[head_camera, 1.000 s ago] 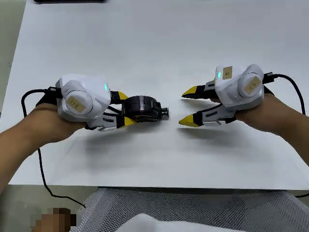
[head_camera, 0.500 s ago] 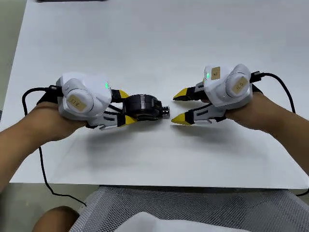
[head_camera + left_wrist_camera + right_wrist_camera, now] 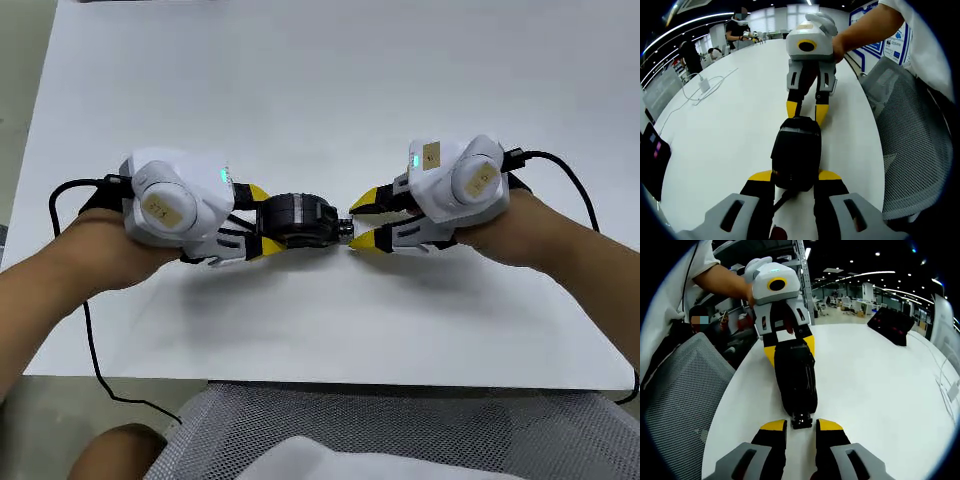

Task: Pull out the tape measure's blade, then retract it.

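1. Left gripper [image 3: 262,222]: a white-bodied tool with black jaws and yellow tips, at 9 o'clock of the head view. Its jaws are clamped on the two flanks of the black, rounded plastic tape measure [image 3: 295,222], which rests on the flat white table [image 3: 320,90].
2. Tape measure: it lies just left of the head view's centre, between the two grippers. Its long axis runs from 9 o'clock to 3 o'clock, and the blade mouth faces 3 o'clock. No length of blade shows outside the case.
3. Small dark metal hook tab [image 3: 343,232]: it projects from the 3 o'clock end of the case, directly between the tips of the right gripper.
4. Right gripper [image 3: 361,220]: its jaws point to 9 o'clock, in line with the case axis. They stand narrowly apart, with one yellow tip on each side of the hook tab. This is the nearer tool to the tab. The next move likely calls for closing on the tab and drawing straight toward 3 o'clock while the left gripper anchors the case.
5. Limits of observation:
   - Whether either right tip already touches the tab cannot be told.
   - No lock slider can be made out.
   - The left jaws cover the rear of the case.
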